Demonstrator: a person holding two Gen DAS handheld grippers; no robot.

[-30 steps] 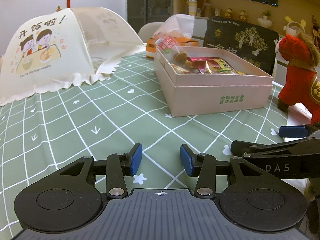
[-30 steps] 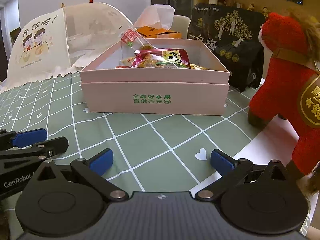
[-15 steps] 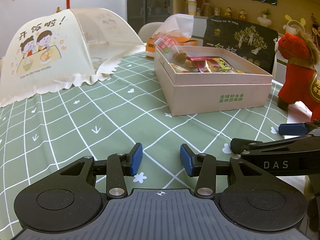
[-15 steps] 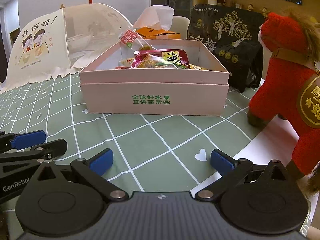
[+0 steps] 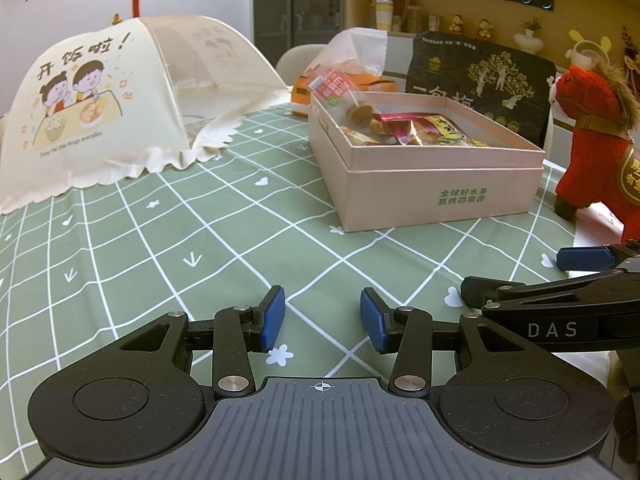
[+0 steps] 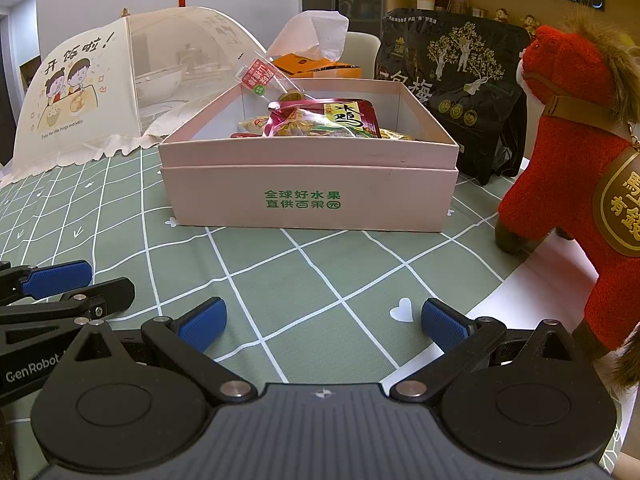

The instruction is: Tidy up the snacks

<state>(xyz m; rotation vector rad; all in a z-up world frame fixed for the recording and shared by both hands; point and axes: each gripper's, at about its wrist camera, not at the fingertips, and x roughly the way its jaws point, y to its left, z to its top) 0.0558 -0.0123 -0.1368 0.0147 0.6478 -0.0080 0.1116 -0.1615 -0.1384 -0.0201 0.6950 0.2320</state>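
One square pink box (image 6: 308, 196) is holding shiny snacks (image 6: 324, 120). One fuzzy red horse (image 6: 576, 168) is standing beside it. The left gripper (image 5: 322, 320) and right gripper (image 6: 324, 324) are both spreading wide, pinching nothing.

the pink box (image 6: 308, 198) carries green print on its front, "全球好水果 直供百果园". the mesh food cover (image 5: 80, 120) reads "开饭啦!" above a small english line too fine to make out. a red snack packet (image 6: 344, 118) shows "水鸡". "das" stands on the right gripper (image 5: 552, 330), "genrobot" on the left gripper (image 6: 32, 368).
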